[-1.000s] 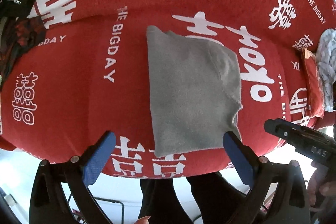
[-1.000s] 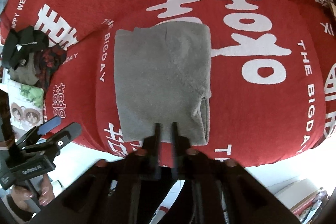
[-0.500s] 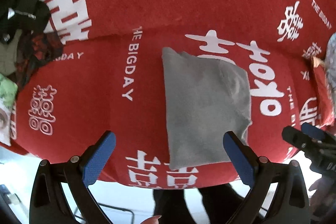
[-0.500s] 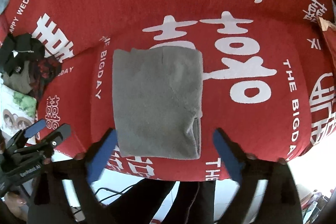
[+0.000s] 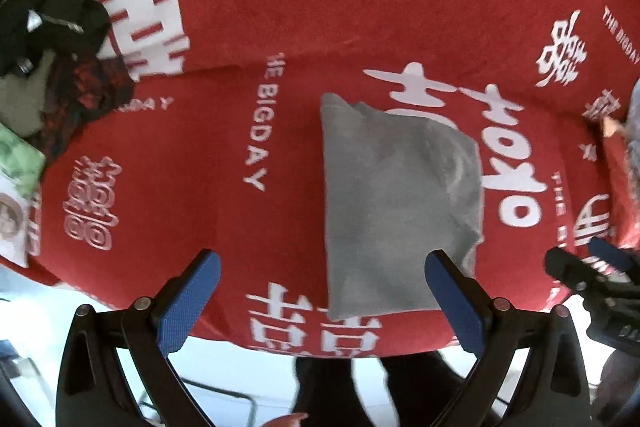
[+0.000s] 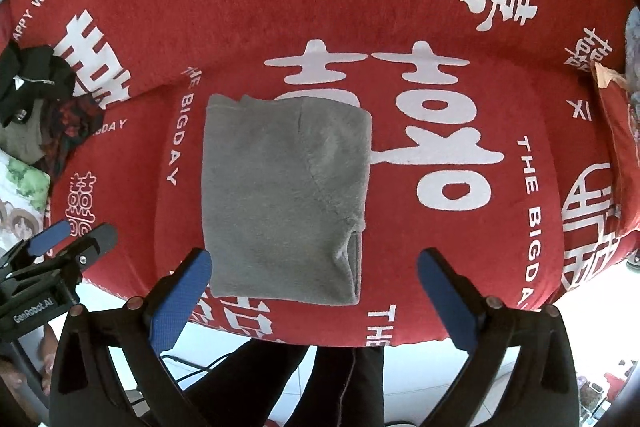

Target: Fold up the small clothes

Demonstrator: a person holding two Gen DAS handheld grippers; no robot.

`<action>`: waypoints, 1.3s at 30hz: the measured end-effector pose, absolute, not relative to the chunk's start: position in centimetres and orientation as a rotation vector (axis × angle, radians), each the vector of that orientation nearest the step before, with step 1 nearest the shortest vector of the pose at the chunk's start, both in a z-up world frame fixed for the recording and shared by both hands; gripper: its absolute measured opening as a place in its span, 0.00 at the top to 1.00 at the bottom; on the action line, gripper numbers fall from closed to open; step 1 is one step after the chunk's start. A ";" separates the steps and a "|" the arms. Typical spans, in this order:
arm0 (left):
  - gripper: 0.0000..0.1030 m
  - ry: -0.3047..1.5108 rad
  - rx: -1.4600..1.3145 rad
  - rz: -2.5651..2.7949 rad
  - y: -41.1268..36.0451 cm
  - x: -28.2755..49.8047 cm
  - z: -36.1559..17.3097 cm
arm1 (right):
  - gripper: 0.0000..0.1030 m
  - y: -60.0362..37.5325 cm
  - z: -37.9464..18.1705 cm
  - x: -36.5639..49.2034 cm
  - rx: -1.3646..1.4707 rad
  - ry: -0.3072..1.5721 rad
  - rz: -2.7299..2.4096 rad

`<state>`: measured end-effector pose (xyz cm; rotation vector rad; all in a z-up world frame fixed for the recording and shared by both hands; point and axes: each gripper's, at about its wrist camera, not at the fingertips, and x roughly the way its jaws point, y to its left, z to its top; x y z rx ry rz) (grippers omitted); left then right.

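While two grippers gape, one folded gray garment (image 6: pixel 284 199) lies flat.

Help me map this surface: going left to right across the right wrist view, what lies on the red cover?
Dark clothes pile → folded grey garment → red cushion at the right edge.

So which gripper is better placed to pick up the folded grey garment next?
Probably the right gripper: open, its fingers straddle the grey garment's near edge almost centrally. The left gripper, also open, sits offset, garment toward its right finger.
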<state>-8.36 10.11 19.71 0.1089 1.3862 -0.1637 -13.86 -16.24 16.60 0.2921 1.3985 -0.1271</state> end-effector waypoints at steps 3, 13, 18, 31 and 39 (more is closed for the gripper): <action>0.01 1.367 0.139 -0.179 9.6 -8.5 20.2 | 0.00 -16.2 16.9 -13.8 0.286 1.396 -0.137; 0.01 1.413 0.116 -0.217 8.9 -9.0 20.2 | 0.00 -16.3 17.1 -13.5 0.289 1.401 -0.158; 0.01 1.419 0.121 -0.211 8.9 -9.0 20.1 | 0.00 -16.1 17.1 -13.4 0.280 1.405 -0.160; 0.01 1.423 0.123 -0.185 9.4 -8.9 19.9 | 0.01 -16.0 16.6 -13.4 0.257 1.429 -0.153; 0.01 1.424 0.132 -0.180 9.2 -9.1 19.8 | 0.01 -15.9 16.5 -13.4 0.250 1.433 -0.153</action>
